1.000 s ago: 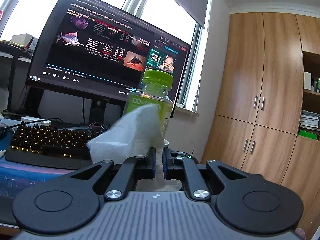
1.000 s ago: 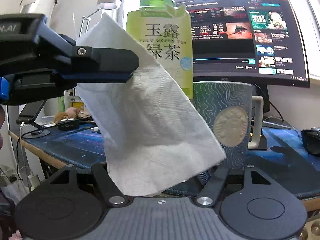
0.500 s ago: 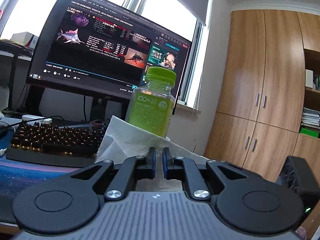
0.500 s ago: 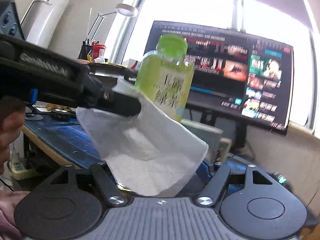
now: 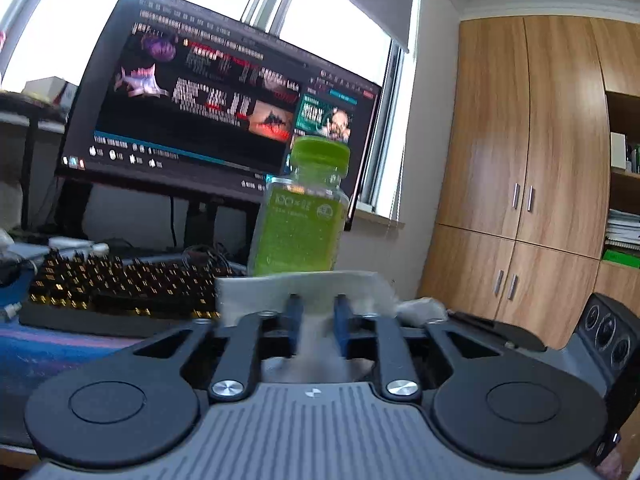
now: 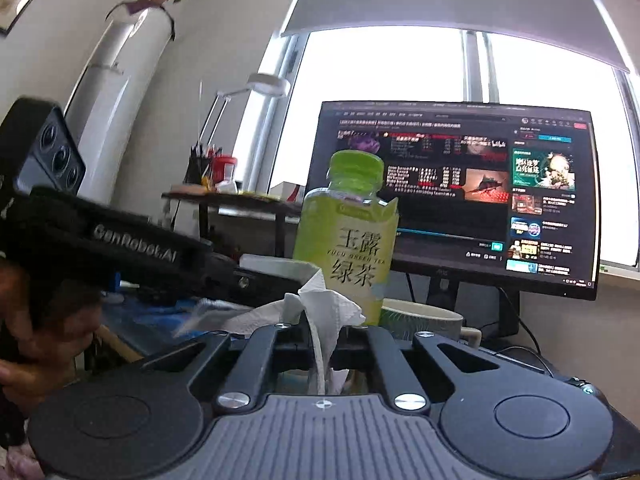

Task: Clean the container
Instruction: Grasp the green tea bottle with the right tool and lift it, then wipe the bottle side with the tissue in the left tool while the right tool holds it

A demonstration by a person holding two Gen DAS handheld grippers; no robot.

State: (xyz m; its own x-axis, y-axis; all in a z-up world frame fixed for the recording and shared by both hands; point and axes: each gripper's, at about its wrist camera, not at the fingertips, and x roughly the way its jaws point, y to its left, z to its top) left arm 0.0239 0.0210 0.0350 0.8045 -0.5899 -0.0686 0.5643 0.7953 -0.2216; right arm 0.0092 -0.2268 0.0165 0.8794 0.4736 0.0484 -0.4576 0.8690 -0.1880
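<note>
A white tissue is bunched up between the fingers of my right gripper, which is shut on it. Just behind it stand a green tea bottle with a green cap and a patterned mug, of which only the rim shows. My left gripper reaches in from the left in the right wrist view. Its jaws are opening, the blue pads stand apart, and the tissue lies loose across them. The bottle rises right behind that tissue.
A lit monitor fills the back of the desk, with a black keyboard to its left. Wooden cupboards stand to the right. A desk lamp and a side shelf are at the back left. A hand holds the left gripper.
My right gripper has closed on the tissue and bunched it up. The left gripper's pads have parted from it. The tissue, held up and spread before, now lies low.
</note>
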